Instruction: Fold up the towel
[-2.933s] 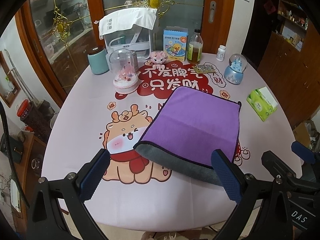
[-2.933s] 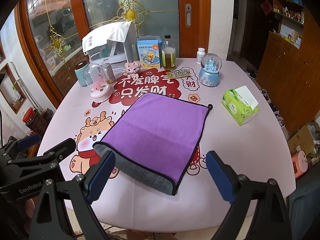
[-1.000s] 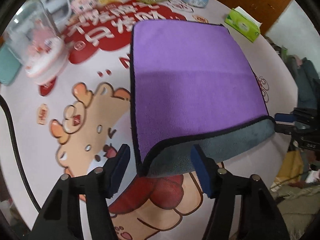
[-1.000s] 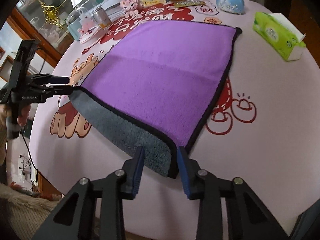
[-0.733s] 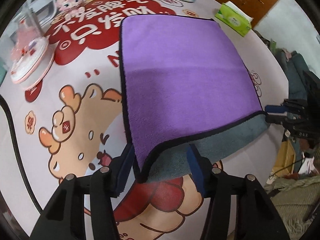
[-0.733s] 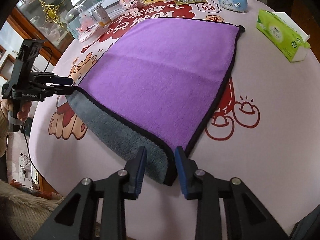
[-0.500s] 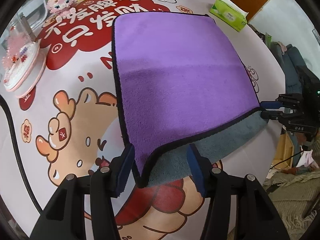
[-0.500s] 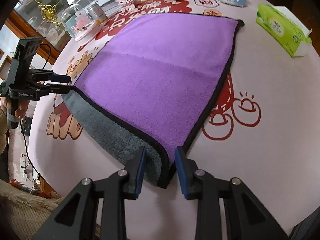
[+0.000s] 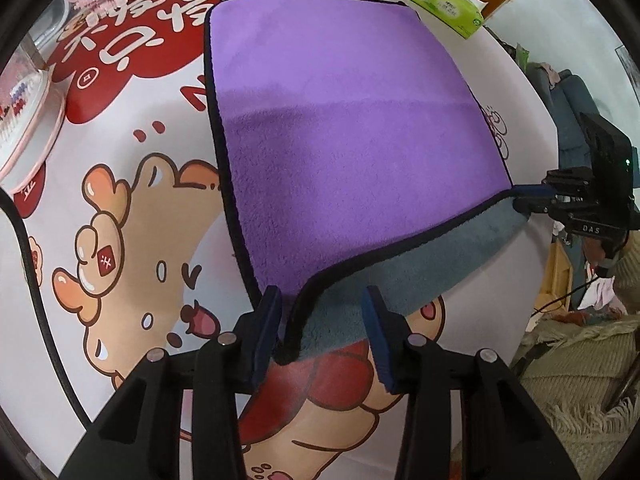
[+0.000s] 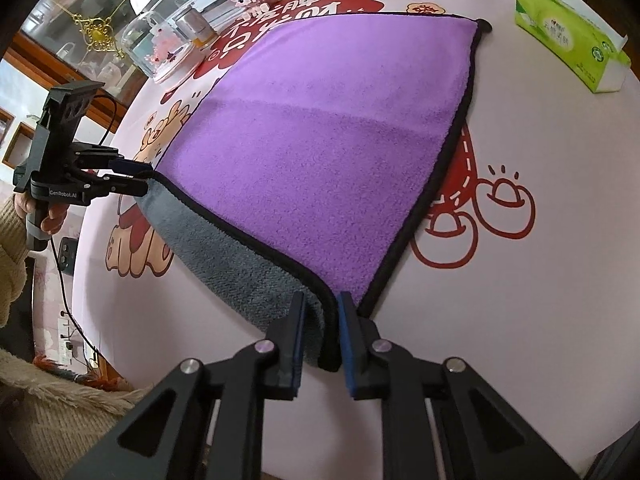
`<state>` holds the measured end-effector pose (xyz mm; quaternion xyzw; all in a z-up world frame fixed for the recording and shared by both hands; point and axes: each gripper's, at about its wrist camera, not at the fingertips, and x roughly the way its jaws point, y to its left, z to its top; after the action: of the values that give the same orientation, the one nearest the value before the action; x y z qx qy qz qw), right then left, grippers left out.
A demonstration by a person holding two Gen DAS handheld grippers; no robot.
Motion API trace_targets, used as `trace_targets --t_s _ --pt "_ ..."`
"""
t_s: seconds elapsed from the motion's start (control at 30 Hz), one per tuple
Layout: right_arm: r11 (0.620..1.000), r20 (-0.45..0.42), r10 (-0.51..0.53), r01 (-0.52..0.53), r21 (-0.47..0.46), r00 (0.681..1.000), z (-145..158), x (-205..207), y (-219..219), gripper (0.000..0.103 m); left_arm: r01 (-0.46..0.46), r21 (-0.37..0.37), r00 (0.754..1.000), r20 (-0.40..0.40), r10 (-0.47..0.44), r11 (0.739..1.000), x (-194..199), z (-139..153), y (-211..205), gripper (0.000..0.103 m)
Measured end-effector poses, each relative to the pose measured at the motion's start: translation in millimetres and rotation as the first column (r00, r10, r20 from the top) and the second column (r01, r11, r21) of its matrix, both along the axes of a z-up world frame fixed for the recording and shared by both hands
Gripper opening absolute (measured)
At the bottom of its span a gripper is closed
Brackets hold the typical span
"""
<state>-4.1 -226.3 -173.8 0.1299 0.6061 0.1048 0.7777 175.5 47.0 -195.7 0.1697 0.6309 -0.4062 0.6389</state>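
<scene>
Towel [image 9: 352, 136]: purple, middle of frame, near corners lifted.
Left gripper [image 9: 320, 332]: jaws apart around one corner.
Right gripper [image 10: 320, 340]: pinching the other corner.

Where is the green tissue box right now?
The green tissue box sits on the pink tablecloth at the upper right of the right wrist view, just beyond the far right corner of the purple towel.

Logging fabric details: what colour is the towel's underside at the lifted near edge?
Grey, against the purple top of the towel; clearest in the right wrist view.
</scene>
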Motion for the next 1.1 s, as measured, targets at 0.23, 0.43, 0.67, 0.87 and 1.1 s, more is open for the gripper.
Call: trace_targets --t_s 0.23,0.43,0.67,0.87,1.1 --pt "1.000 -0.002 0.005 -0.005 -0.005 1.000 0 0 1 0.010 0.028 0.018 1.000 -0.003 -0.028 0.999 -3 -3 -3 0.013" --pt "1.000 -0.001 0.013 -0.013 -0.014 1.000 2 -1 2 0.006 0.037 0.050 0.998 0.045 -0.039 0.998 -11 0 -3 0.006" --pt "0.999 0.050 0.003 -0.001 -0.034 0.999 22 -2 3 0.005 0.001 0.085 0.989 0.146 -0.014 0.996 -15 19 -8 0.006" --pt "0.994 0.145 -0.044 0.057 -0.088 0.988 50 15 -7 0.005 -0.050 0.072 0.950 0.310 0.025 0.996 3 55 -28 0.006" --pt "0.974 0.248 -0.099 0.144 -0.173 0.964 74 64 -35 0.005 -0.153 0.040 0.885 0.451 0.119 0.987 60 80 -74 0.006"
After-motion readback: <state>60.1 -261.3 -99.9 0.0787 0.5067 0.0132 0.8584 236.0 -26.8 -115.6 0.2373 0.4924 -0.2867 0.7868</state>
